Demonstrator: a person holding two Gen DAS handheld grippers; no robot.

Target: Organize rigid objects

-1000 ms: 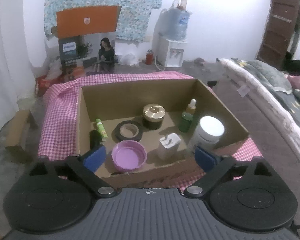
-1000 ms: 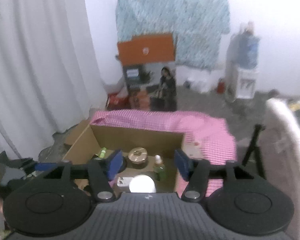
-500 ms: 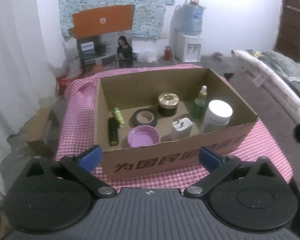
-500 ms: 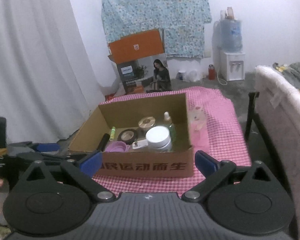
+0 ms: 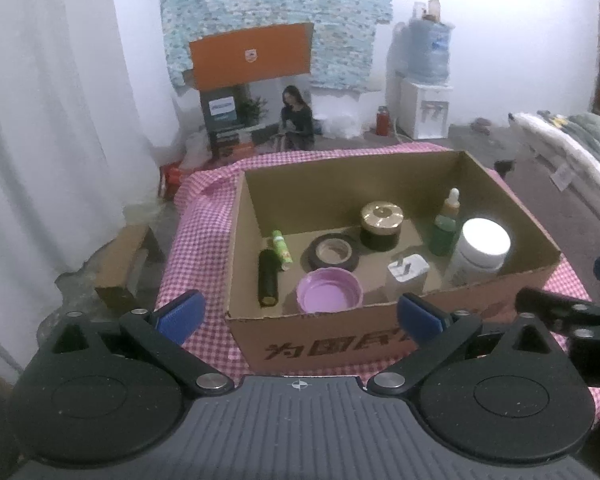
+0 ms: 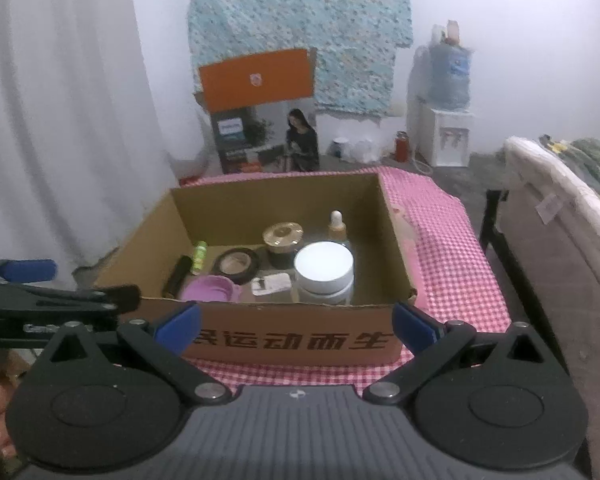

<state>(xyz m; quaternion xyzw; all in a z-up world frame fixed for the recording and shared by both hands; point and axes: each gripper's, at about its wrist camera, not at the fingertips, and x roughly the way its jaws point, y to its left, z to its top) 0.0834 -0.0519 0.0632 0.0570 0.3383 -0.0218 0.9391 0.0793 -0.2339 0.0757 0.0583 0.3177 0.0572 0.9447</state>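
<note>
From the left wrist view, the left gripper (image 5: 298,316) has its jaws spread wide, with nothing between them. It hangs before the near wall of the box (image 5: 380,344), which stands on the surface (image 5: 200,232) covered with a pink checked cloth. Inside the box, a black tube (image 5: 268,278) and a green tube (image 5: 281,249) lie along the left wall. A tape roll (image 5: 333,252) lies in the middle, and a purple lid (image 5: 329,290) lies near the front wall. A gold-lid jar (image 5: 381,221) stands behind the tape roll. A charger (image 5: 407,276) stands beside the purple lid, and a dropper bottle (image 5: 446,226) and a white jar (image 5: 482,248) stand by the right wall. Part of the right gripper (image 5: 572,316) shows at the right edge of this view.

From the right wrist view, the right gripper (image 6: 296,326) has its jaws fully spread and empty, in front of the box (image 6: 292,340). The white jar (image 6: 325,270) stands in the near right corner of the box, with the charger (image 6: 271,283) just to its left. The left gripper (image 6: 28,292) shows at the left edge.
</note>
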